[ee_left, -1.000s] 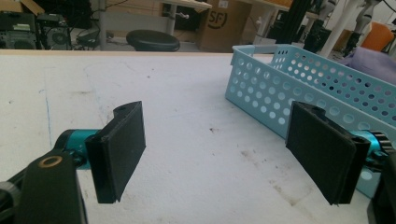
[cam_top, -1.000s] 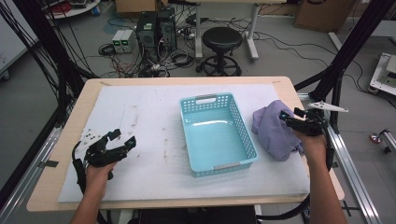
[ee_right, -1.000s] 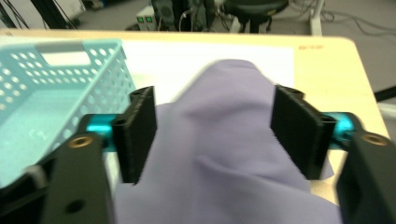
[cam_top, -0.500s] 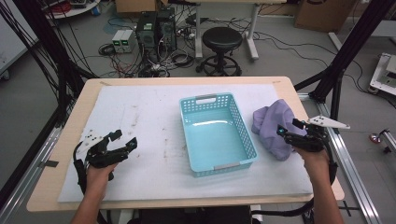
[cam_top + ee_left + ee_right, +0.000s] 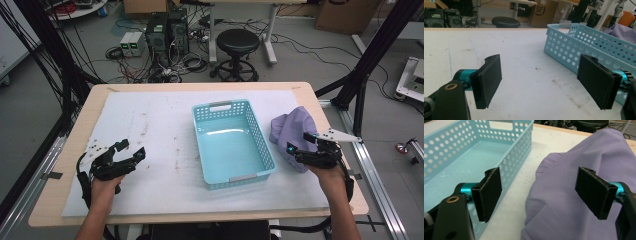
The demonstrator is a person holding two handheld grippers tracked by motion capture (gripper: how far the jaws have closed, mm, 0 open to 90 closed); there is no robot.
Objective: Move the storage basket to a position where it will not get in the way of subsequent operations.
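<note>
A light blue perforated basket (image 5: 263,145) stands empty at the middle of the table, also seen as basket (image 5: 574,47) and basket (image 5: 516,157). A crumpled purple cloth (image 5: 292,131) lies just right of it on the table; cloth (image 5: 574,165), cloth (image 5: 621,31). My right gripper (image 5: 298,146) hovers over the cloth's near end, pointing left toward the basket. Its jaws have just been opening and stand wide: right gripper (image 5: 541,192) has the cloth below and between the pads, neither pad pressing on it. My left gripper (image 5: 132,151) rests open at the front left, left gripper (image 5: 541,80) holding nothing.
A white sheet (image 5: 160,125) with brown stains covers the wooden table (image 5: 100,92). The table's right edge and a black frame post (image 5: 360,107) are close to my right hand. A stool (image 5: 237,42) and computers stand on the floor beyond.
My right gripper has drawn back toward the near end of the purple cloth and sunk a little. The left gripper, basket and cloth have not moved.
</note>
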